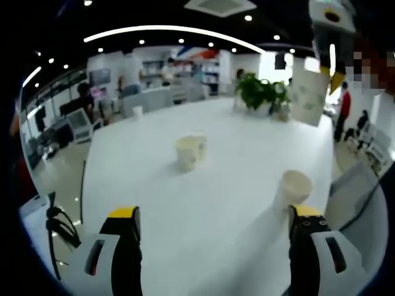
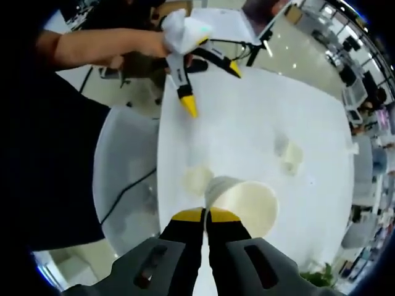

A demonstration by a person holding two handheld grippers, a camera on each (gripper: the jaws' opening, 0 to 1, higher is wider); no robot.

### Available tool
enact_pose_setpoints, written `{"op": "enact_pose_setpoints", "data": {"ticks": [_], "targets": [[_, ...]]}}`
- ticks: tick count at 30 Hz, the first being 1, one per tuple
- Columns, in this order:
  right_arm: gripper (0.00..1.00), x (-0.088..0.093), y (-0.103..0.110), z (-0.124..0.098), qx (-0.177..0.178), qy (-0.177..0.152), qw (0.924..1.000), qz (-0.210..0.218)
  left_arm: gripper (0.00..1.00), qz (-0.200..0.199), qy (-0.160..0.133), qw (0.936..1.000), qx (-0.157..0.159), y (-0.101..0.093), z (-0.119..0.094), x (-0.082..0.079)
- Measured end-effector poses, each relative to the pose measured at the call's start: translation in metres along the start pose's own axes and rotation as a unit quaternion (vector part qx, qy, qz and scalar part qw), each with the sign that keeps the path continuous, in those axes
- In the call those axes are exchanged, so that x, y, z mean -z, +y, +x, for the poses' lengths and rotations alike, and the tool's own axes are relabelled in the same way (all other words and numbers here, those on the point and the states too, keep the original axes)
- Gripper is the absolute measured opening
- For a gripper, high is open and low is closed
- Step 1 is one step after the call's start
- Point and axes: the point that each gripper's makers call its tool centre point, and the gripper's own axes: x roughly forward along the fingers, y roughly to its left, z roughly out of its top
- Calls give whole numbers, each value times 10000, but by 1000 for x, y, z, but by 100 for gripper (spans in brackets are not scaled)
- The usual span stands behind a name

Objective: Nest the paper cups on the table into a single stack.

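On the white table [image 1: 203, 203] two paper cups [image 1: 190, 150] stand close together near the middle. A third cup [image 1: 295, 185] stands just beyond the right finger of my left gripper [image 1: 215, 216], which is open and holds nothing. At the upper right, my right gripper [image 1: 333, 68] hangs above the table with a paper cup [image 1: 308, 95]. In the right gripper view, looking down, my right gripper [image 2: 207, 216] is shut on the rim of that cup [image 2: 247, 203]. Below it stands the single cup [image 2: 197, 179], with the pair [image 2: 290, 154] farther off. The left gripper [image 2: 212, 87] is open, held by a hand.
A potted plant [image 1: 262, 92] stands at the table's far end. A white chair [image 2: 123, 179] with a black cable over it sits against the table's near edge. A laptop [image 2: 262, 15] lies on another table. People stand in the background.
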Motion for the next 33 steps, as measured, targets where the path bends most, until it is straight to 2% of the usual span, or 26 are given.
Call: {"op": "enact_pose_setpoints", "data": {"ticks": [33], "targets": [[0, 1, 17, 33, -152, 132, 9998, 92, 98, -29, -16, 10000, -67, -1, -2, 1]]}}
